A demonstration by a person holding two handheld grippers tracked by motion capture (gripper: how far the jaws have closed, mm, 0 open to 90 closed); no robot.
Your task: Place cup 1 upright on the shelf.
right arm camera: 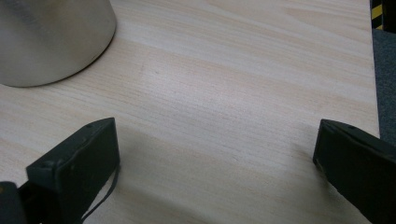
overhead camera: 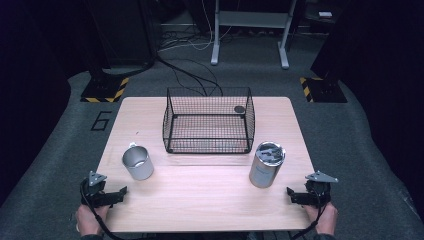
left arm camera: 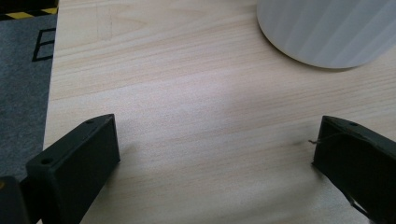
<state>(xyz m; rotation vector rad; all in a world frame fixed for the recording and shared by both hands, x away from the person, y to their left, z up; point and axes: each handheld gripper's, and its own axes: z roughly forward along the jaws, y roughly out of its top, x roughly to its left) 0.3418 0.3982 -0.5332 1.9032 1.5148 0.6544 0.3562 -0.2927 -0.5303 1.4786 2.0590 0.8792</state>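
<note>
Both grippers rest low at the near edge of the worktop [overhead camera: 210,200], one at each near corner, and neither has anything in it. The left gripper [overhead camera: 116,196] has its jaws spread wide apart over bare wood, and the steel mug [overhead camera: 137,162] stands just ahead of them and a little to their right, upright with its mouth up. The right gripper [overhead camera: 296,196] also has its jaws wide apart and empty; the tall metal can [overhead camera: 266,164] stands ahead of them and to their left, upright too. Each vessel seems set within easy reach of its own gripper, so either hand could go straight forward to it. Beyond both, farther from the jaws and between the two sides, sits the wire basket [overhead camera: 209,145], open at the top, likely the place where the vessels belong. The hands hold the grippers level, jaws turned inward toward the middle of the worktop, forearms coming in from the near side
</note>
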